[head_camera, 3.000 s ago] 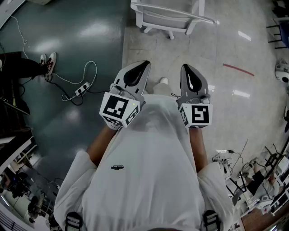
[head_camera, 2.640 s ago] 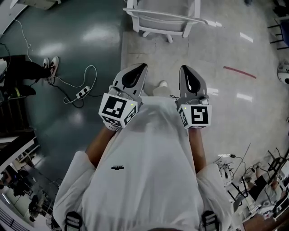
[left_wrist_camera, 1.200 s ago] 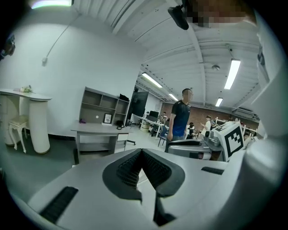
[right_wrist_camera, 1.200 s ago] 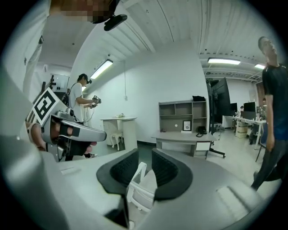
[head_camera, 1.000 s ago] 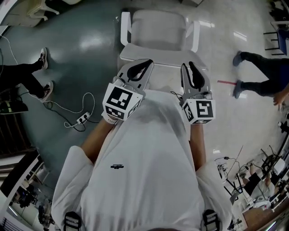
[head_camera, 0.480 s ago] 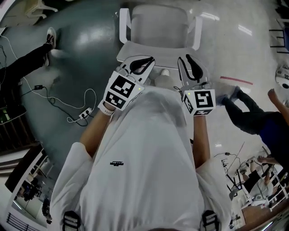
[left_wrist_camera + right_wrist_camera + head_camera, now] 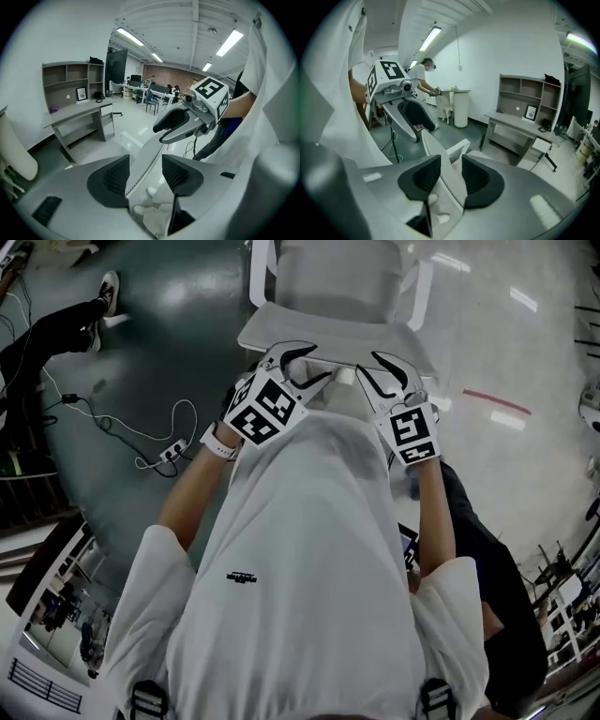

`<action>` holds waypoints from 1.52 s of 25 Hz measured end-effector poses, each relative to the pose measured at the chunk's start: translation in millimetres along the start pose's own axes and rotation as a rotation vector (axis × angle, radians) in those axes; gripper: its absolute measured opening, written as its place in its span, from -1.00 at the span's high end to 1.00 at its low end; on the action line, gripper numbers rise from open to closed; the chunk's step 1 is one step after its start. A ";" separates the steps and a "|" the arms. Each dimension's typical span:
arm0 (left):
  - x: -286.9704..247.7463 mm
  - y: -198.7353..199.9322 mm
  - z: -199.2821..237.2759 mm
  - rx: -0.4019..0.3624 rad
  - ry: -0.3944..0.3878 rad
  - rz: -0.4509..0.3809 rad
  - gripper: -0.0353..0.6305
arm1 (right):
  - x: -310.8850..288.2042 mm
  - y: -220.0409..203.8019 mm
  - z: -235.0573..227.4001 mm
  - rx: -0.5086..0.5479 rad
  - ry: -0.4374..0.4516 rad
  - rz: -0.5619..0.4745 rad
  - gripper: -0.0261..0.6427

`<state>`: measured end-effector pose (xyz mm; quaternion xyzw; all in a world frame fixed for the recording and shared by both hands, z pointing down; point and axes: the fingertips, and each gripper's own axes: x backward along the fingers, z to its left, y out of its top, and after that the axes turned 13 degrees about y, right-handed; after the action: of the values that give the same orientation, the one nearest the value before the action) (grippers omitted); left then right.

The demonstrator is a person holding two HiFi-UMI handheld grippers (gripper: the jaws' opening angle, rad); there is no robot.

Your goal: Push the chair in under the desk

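Observation:
The white chair (image 7: 333,277) stands just ahead of me, seat facing away, its backrest top edge (image 7: 328,334) toward me. My left gripper (image 7: 309,367) and right gripper (image 7: 367,369) both straddle that edge. In the left gripper view the backrest (image 7: 147,157) runs between the jaws of the left gripper (image 7: 144,176), whose jaws have just been opening, with a gap at the right pad. In the right gripper view the backrest (image 7: 440,164) nearly fills the right gripper (image 7: 451,177), also just opening. The grey desk (image 7: 77,119) (image 7: 520,126) stands beyond the chair.
A shelf unit (image 7: 70,77) sits on the desk. A power strip and cable (image 7: 169,451) lie on the floor at left. A person's legs (image 7: 56,320) are at the far left, and a person in dark clothes (image 7: 487,559) is close behind me on the right.
Both grippers have dropped onto the chair's backrest edge and tilted downward, and their jaws stand wider apart. The dark-clothed person has moved from the right side to behind me.

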<state>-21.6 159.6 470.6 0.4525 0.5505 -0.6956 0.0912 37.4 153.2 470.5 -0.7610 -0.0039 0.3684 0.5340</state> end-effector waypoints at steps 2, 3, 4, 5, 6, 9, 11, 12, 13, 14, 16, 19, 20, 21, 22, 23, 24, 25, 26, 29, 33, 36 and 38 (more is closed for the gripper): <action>-3.9 -5.0 -3.5 -0.038 -0.009 0.022 0.21 | -2.7 -5.5 0.9 0.024 0.029 0.031 0.46; -4.6 -7.6 -5.3 -0.056 -0.012 0.032 0.18 | -3.7 -8.0 2.1 0.034 0.045 0.045 0.44; -5.0 -10.4 -7.0 -0.074 -0.014 0.041 0.16 | -4.9 -10.7 3.9 0.044 0.062 0.061 0.42; -5.5 -13.1 -8.2 -0.092 -0.017 0.051 0.14 | -6.3 -13.9 5.6 0.056 0.081 0.079 0.40; -6.5 -15.5 -8.9 -0.108 -0.020 0.059 0.13 | -8.0 -17.4 7.1 0.069 0.098 0.100 0.37; -14.2 -21.8 -7.3 -0.148 -0.022 0.081 0.11 | -15.0 -28.1 9.0 0.115 0.141 0.166 0.35; -21.6 -25.6 -6.0 -0.171 -0.023 0.096 0.11 | -19.9 -34.4 9.1 0.138 0.165 0.198 0.35; -25.3 -27.7 -6.1 -0.181 -0.027 0.105 0.11 | -21.9 -37.5 9.2 0.145 0.176 0.212 0.35; -28.7 -29.8 -6.6 -0.192 -0.030 0.114 0.11 | -23.5 -40.7 9.3 0.150 0.185 0.225 0.35; -31.9 -31.7 -7.1 -0.204 -0.032 0.123 0.11 | -24.9 -44.0 9.3 0.156 0.193 0.240 0.35; -37.8 -35.4 -7.7 -0.229 -0.034 0.140 0.11 | -27.6 -50.5 8.7 0.170 0.203 0.270 0.35; -47.7 -42.2 -6.1 -0.272 -0.019 0.163 0.11 | -33.7 -59.9 6.3 0.195 0.208 0.308 0.35; -51.1 -44.5 -5.9 -0.282 -0.013 0.168 0.11 | -35.5 -63.2 5.6 0.204 0.207 0.320 0.35; -54.3 -46.8 -6.2 -0.290 -0.010 0.173 0.11 | -36.8 -66.4 5.1 0.213 0.205 0.331 0.35; -57.2 -49.2 -6.7 -0.297 -0.008 0.179 0.11 | -37.8 -69.3 4.8 0.220 0.203 0.341 0.35; -59.5 -51.6 -6.8 -0.307 -0.006 0.185 0.11 | -38.8 -71.3 4.6 0.226 0.202 0.348 0.35; -61.3 -54.0 -6.4 -0.319 -0.004 0.191 0.11 | -39.9 -72.5 4.3 0.232 0.200 0.354 0.35; -62.6 -56.1 -5.7 -0.328 -0.002 0.197 0.11 | -41.0 -73.2 3.9 0.239 0.197 0.359 0.36; -63.5 -57.8 -5.0 -0.332 -0.001 0.201 0.12 | -41.9 -73.7 3.8 0.249 0.195 0.362 0.38; -64.8 -60.5 -3.3 -0.333 0.007 0.203 0.37 | -43.1 -75.6 6.5 0.293 0.198 0.364 0.49; -68.0 -62.5 -3.0 -0.347 0.001 0.218 0.42 | -44.9 -80.3 6.8 0.326 0.208 0.381 0.56; -72.1 -61.7 -2.0 -0.337 -0.006 0.232 0.42 | -45.7 -82.4 3.0 0.320 0.215 0.388 0.56; -76.4 -60.3 -1.1 -0.335 -0.001 0.231 0.42 | -46.0 -84.1 -1.3 0.324 0.210 0.385 0.56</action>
<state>-14.9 155.0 567.6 0.4907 0.6030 -0.5794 0.2448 37.2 170.0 564.9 -0.6865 0.2551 0.3782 0.5663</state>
